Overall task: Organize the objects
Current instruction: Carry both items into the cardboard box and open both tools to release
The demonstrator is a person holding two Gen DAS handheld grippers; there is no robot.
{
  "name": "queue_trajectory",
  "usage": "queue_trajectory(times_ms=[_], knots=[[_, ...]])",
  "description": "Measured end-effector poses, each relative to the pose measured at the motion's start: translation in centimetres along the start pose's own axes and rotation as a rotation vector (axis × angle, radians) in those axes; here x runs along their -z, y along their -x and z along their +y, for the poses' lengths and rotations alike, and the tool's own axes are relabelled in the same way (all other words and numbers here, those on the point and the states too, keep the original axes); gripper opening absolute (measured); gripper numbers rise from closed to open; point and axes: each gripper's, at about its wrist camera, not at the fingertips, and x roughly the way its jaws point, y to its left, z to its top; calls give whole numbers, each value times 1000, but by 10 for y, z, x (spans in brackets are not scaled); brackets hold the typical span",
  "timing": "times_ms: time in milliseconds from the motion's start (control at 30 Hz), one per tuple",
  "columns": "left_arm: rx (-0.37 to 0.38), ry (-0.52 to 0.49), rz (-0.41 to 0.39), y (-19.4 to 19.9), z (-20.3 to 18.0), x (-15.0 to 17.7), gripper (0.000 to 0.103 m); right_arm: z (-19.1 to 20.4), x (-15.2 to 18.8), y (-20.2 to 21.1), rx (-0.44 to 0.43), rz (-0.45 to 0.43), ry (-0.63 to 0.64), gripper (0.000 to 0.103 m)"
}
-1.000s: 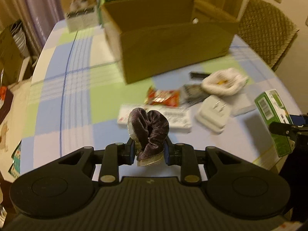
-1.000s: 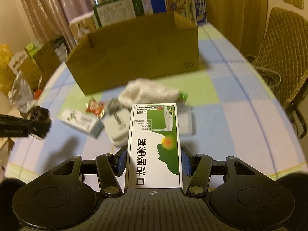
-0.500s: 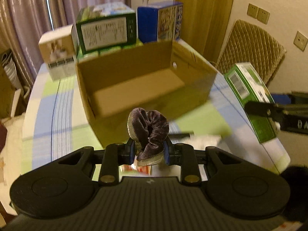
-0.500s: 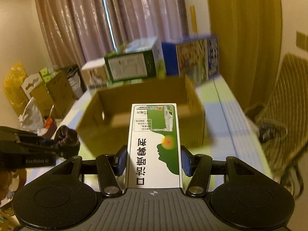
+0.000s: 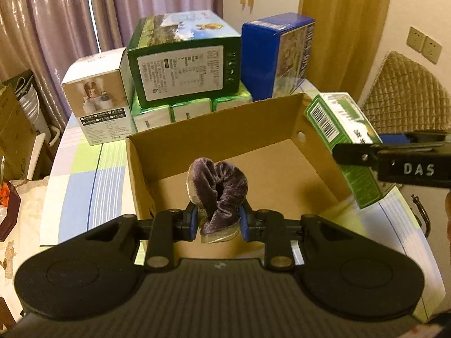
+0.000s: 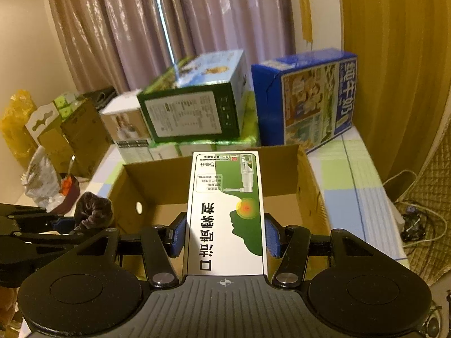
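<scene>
Left wrist view: the tabletop (image 5: 84,169) fills the lower frame, and the open cardboard box (image 5: 214,138) sits mid-frame. At right, my right tongs (image 6: 225,233) are clamped on the green-and-white carton (image 6: 225,214). At centre, over the box, my left tongs (image 5: 218,222) pinch the purple velvet scrunchie (image 5: 218,188).

We're in a home, a dining or living room by the look of it: mauve curtains (image 6: 157,28) drawn across the window, a checked cloth on the round worktop (image 5: 84,169), a quilted chair (image 5: 406,95), wall sockets (image 5: 424,45), and grocery cartons (image 5: 183,67) stacked behind an open cardboard box (image 5: 225,138).
</scene>
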Motion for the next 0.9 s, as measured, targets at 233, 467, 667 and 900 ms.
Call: queue_trajectory(times_ms=[233,467,667,900], knots=[[3,24,38,-37,6,-5,24,-14,3,-42,13,60,-20,52],[0,38,26,-59,7,-9,33,-24,3,-61,14,74,-48,52],[-6,62,-4,-66,9,-7,60,-36,4,-71,-27,27,-109,67],[-28,98,-49,-39,17,3,68,-37,8,-51,-16,-9,-83,82]])
